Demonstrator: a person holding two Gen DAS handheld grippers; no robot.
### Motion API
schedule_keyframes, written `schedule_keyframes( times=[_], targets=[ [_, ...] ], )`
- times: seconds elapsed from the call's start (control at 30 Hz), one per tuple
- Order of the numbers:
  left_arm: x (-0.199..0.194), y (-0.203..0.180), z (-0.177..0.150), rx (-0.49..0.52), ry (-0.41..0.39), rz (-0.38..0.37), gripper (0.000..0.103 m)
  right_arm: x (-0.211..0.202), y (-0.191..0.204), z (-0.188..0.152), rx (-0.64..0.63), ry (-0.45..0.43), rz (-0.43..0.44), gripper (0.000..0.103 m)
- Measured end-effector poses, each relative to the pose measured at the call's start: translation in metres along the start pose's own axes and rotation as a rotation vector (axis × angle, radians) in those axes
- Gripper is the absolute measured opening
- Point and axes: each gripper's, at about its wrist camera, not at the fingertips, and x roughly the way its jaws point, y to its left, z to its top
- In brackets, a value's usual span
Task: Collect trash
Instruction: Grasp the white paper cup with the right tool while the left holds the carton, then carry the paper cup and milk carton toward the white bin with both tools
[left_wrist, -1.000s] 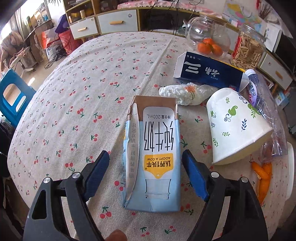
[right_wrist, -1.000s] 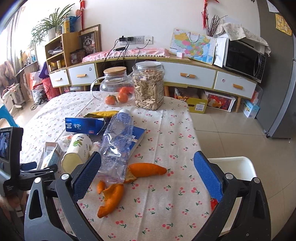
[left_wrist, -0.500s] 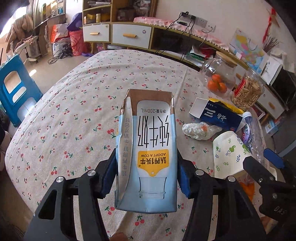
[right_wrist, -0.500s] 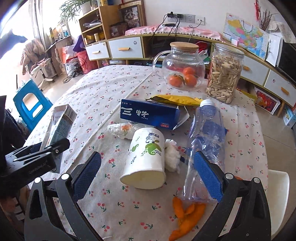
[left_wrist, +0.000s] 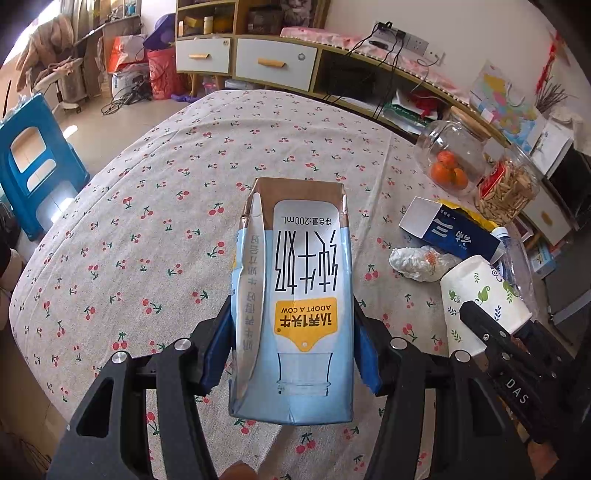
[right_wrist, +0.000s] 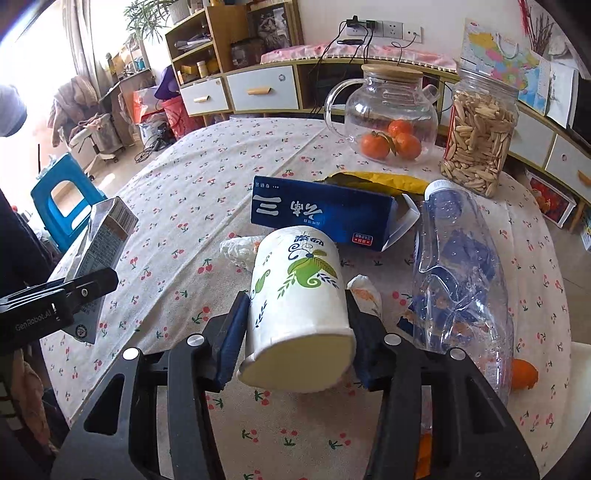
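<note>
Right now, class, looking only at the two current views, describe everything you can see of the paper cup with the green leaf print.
The white paper cup with green leaf and swirl print lies tipped on its side, its closed cream base facing the right wrist camera and its mouth pointing away. The right gripper is shut on it, one blue pad pressed to each side wall. It looks like smooth, undented coated paper. Behind it lie a crumpled white wrapper and a dark blue carton; a crushed clear plastic bottle lies to its right.
</note>
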Motion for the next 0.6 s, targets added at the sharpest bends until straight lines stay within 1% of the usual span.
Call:
schedule_keyframes(
  times=[0.1,0.23,0.6],
  targets=[
    [-0.004,-0.005,0.0,0.011,-0.021,0.006,0.056,-0.011,0.001,0.004,0.009,-0.032,0.024,0.046],
    [-0.005,-0.007,0.0,0.008,-0.025,0.004,0.056,-0.02,0.004,0.007,0.001,-0.053,0.04,0.047],
    [-0.015,-0.018,0.001,0.013,-0.05,0.0,0.056,-0.038,0.007,0.006,-0.036,-0.111,0.009,0.048]
  ],
)
